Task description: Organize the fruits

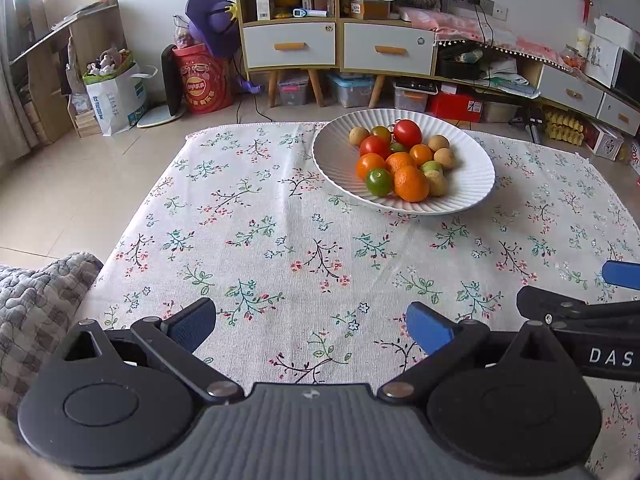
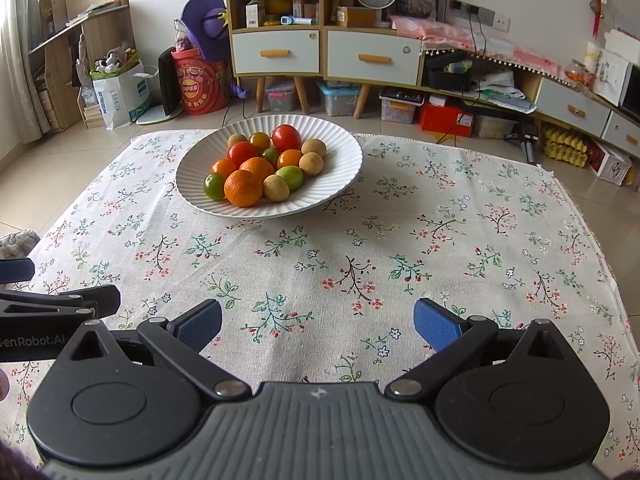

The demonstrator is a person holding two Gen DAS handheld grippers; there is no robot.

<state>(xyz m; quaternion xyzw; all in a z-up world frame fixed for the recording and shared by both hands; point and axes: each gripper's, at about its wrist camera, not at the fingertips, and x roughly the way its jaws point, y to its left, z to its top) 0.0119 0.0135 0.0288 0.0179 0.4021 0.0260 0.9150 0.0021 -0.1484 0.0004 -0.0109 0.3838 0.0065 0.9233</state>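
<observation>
Two grippers cropped, fruits [image 2: 256, 172] overlapping

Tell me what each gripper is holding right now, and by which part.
Nothing is held. The left gripper and the right gripper are both open over the floral tablecloth, with empty space between their fingers. All fruit sits in the white ribbed plate.

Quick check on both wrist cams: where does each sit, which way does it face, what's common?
Left wrist: on the left gripper, facing forward over the floral tablecloth to the white plate of fruit ahead-right; own open fingers show, right gripper at right edge.
Right wrist: on the right gripper, same heading, plate ahead-left; left gripper at left edge.
Shared: plate, cloth, cabinet.
</observation>
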